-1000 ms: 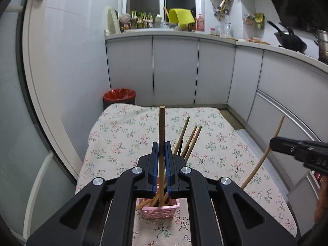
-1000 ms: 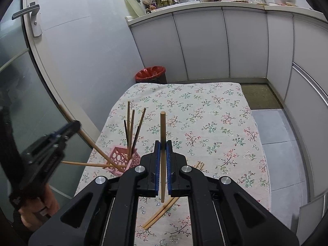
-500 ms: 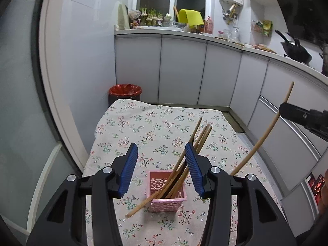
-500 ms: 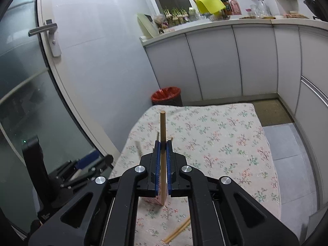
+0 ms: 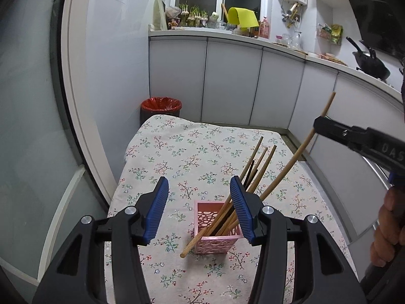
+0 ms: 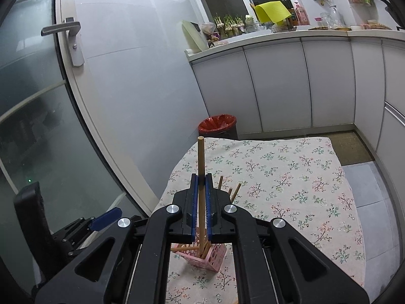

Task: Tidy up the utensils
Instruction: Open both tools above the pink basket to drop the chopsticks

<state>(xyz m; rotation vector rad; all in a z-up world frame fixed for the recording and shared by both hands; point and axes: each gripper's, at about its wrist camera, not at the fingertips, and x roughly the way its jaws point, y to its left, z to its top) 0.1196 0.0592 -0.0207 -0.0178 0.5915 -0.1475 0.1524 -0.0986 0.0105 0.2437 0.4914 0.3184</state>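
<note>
Showing hand (image 5: 387, 230) | left view only | right tongs (image 6: 201, 202) clamp chopstick (image 6: 201, 167)

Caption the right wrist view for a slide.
Right hand-held gripper holds a chopstick upright above the pink basket.

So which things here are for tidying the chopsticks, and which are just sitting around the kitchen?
For the job:
- pink basket holding chopsticks
- single chopstick pinched in the right gripper
- left gripper, open and empty

Just sitting around:
- red-lined bin
- black wok
- yellow sheet
- sprouting plants
- floral tablecloth
</note>
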